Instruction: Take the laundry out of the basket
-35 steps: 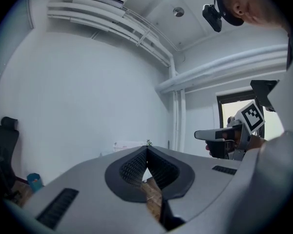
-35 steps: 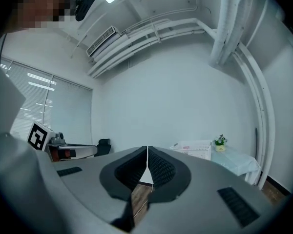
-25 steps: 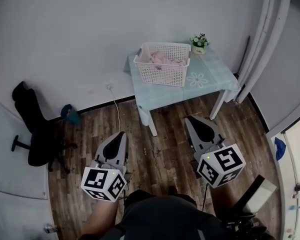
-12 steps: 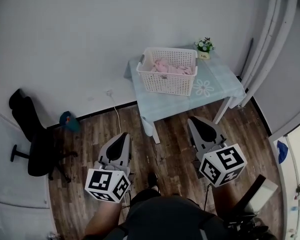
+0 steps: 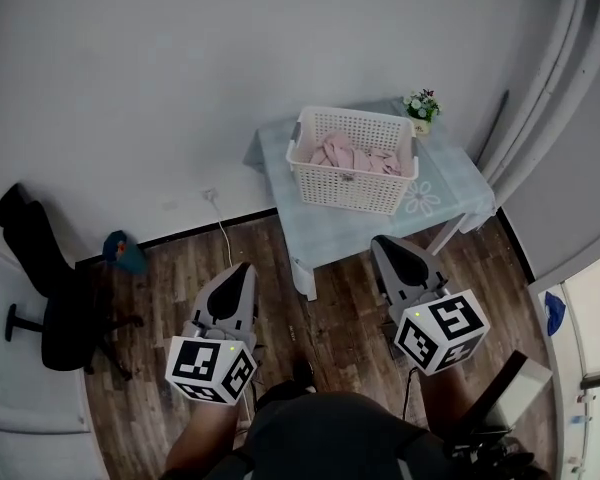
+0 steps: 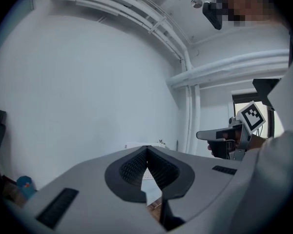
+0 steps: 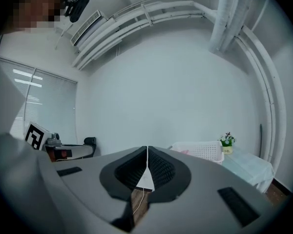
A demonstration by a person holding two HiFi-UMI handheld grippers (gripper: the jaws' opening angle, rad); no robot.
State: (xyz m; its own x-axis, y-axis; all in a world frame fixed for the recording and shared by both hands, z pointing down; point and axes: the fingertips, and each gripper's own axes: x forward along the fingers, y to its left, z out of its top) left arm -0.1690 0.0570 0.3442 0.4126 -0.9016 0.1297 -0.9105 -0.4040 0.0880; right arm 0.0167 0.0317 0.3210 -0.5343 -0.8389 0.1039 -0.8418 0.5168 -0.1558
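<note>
The table (image 5: 276,158) with the basket (image 5: 352,178) on it now lies closer than a second ago, laundry (image 5: 355,154) still inside, yet both the left gripper (image 5: 241,270) and right gripper (image 5: 386,243), clenched empty, hang short of the table: approach only.

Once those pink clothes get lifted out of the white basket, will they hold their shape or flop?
Probably flop: the pink clothes lie crumpled in soft folds, so they should drape from wherever they are pinched. They look light, a low heap of thin cloth. A trailing fold might snag the holed wall of the basket and tug it.
</note>
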